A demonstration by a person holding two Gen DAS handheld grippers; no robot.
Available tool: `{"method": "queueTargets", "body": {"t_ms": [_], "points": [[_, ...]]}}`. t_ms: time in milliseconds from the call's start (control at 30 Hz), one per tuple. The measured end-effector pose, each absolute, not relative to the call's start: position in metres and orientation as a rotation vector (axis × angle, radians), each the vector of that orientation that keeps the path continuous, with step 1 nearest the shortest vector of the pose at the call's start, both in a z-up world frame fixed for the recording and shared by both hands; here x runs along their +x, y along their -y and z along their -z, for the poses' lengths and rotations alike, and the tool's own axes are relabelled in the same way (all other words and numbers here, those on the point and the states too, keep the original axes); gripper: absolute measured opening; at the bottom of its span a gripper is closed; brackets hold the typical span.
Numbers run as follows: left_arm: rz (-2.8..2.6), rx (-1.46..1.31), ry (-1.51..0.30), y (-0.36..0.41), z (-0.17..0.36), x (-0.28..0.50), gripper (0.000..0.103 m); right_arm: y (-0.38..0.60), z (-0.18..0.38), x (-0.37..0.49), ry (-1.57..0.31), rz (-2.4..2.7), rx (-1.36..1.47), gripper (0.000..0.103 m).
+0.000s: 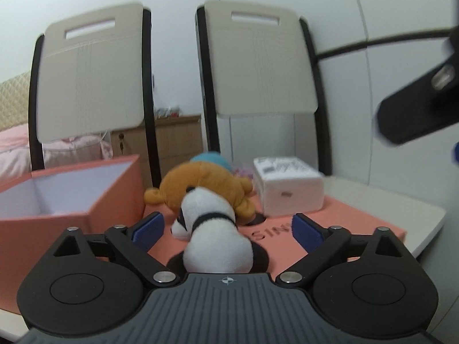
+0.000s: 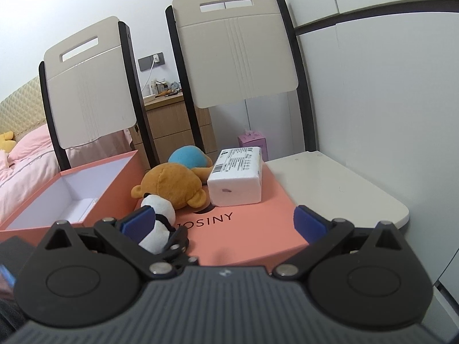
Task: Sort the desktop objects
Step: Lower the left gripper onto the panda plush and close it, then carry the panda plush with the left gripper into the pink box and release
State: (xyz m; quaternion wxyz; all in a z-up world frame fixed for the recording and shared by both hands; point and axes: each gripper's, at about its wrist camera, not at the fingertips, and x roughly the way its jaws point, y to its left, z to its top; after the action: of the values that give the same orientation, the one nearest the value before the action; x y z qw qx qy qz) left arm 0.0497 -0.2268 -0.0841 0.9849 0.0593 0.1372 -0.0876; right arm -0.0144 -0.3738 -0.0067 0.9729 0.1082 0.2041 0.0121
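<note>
A black-and-white panda plush (image 1: 213,229) lies on the salmon box lid (image 1: 358,223) between the fingers of my open left gripper (image 1: 226,228), untouched by the pads. Behind it lie a brown bear plush (image 1: 206,186), a blue plush (image 1: 212,159) and a white foam box (image 1: 287,186). In the right wrist view my right gripper (image 2: 223,223) is open and empty above the lid (image 2: 243,229); the panda (image 2: 157,223) and a part of the left gripper show at its left finger. The bear (image 2: 172,185), blue plush (image 2: 188,157) and foam box (image 2: 236,175) lie beyond.
An open salmon box (image 1: 109,197) with a white inside stands left of the lid, also in the right wrist view (image 2: 112,177). Two beige chair backs (image 2: 238,48) stand behind the white table (image 2: 338,189). A small purple carton (image 2: 252,140) sits at the back. Part of the right gripper (image 1: 416,109) hangs upper right.
</note>
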Motion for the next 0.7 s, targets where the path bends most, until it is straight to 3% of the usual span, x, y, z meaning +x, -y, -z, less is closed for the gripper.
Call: {"method": "queueTargets", "body": {"t_ms": [100,133,167,267,700], "points": [[0.190,0.095,-0.338,0.223,0.089,0.061,0.082,0.372,0.008,-0.012,-0.426,-0.024,0.207,0.103],[0.184,0.103,-0.333,0.222,0.090,0.061,0.078,0.370,0.009,-0.012,-0.431,-0.025,0.201,0.103],[0.177,0.116,-0.330,0.222,0.090,0.061,0.067,0.369,0.009,-0.011,-0.435,-0.027,0.195,0.103],[0.195,0.102,-0.339,0.216,0.087,0.062,0.059,0.365,0.010,-0.011,-0.438,-0.031,0.186,0.103],[0.234,-0.015,-0.255,0.169,0.032,0.034,0.056,0.371,0.001,-0.017,-0.340,0.060,0.290,0.103]]}}
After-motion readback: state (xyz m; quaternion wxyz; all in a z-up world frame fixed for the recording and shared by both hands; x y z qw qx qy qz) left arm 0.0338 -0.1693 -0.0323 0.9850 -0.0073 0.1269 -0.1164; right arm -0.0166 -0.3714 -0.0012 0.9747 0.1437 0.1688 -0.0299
